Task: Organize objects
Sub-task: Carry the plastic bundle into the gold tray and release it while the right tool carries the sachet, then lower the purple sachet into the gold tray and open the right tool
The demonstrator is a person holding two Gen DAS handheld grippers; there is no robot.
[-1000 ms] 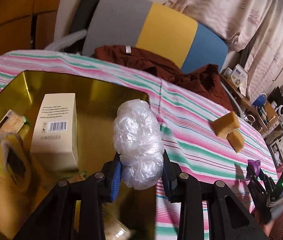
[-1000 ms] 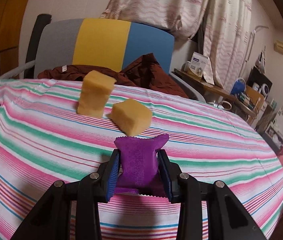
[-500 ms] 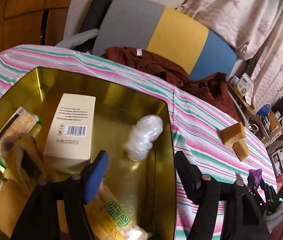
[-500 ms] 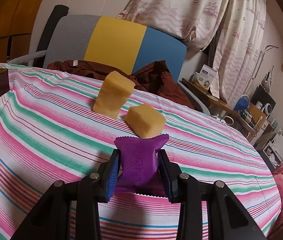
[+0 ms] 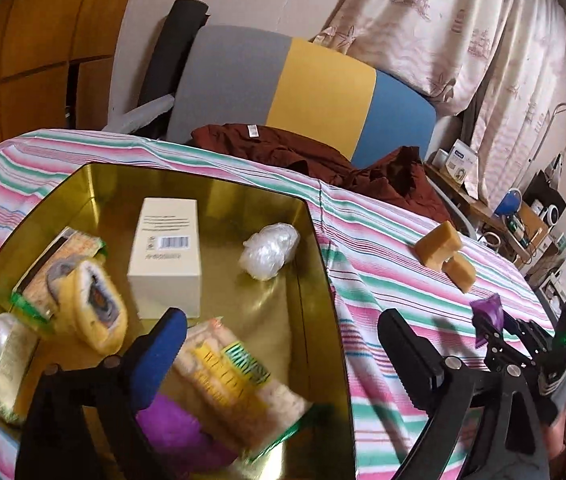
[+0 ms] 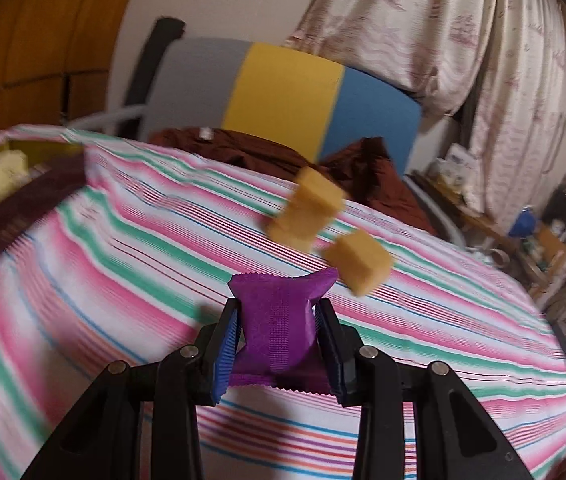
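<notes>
My left gripper (image 5: 279, 340) is wide open and empty above the near right corner of a gold tin (image 5: 323, 248). A crumpled clear plastic bag (image 5: 269, 250) lies inside the tin, beside a cream box (image 5: 165, 256), a yellow roll (image 5: 95, 312) and a snack packet (image 5: 235, 384). My right gripper (image 6: 279, 344) is shut on a purple packet (image 6: 279, 320) and holds it above the striped cloth. It also shows in the left wrist view (image 5: 491, 320), at the right. Two tan sponge blocks (image 6: 323, 232) lie on the cloth beyond it.
A striped cloth (image 6: 123, 248) covers the table. A dark red garment (image 5: 323, 160) lies at the far edge, against a grey, yellow and blue chair back (image 5: 303, 92). A cluttered shelf (image 5: 523, 220) stands at the right. The tin's edge (image 6: 23, 200) shows left in the right wrist view.
My left gripper opened and let the plastic bag go into the tin, then drew back and up. My right gripper, still holding the purple packet, has moved; its view is blurred.
</notes>
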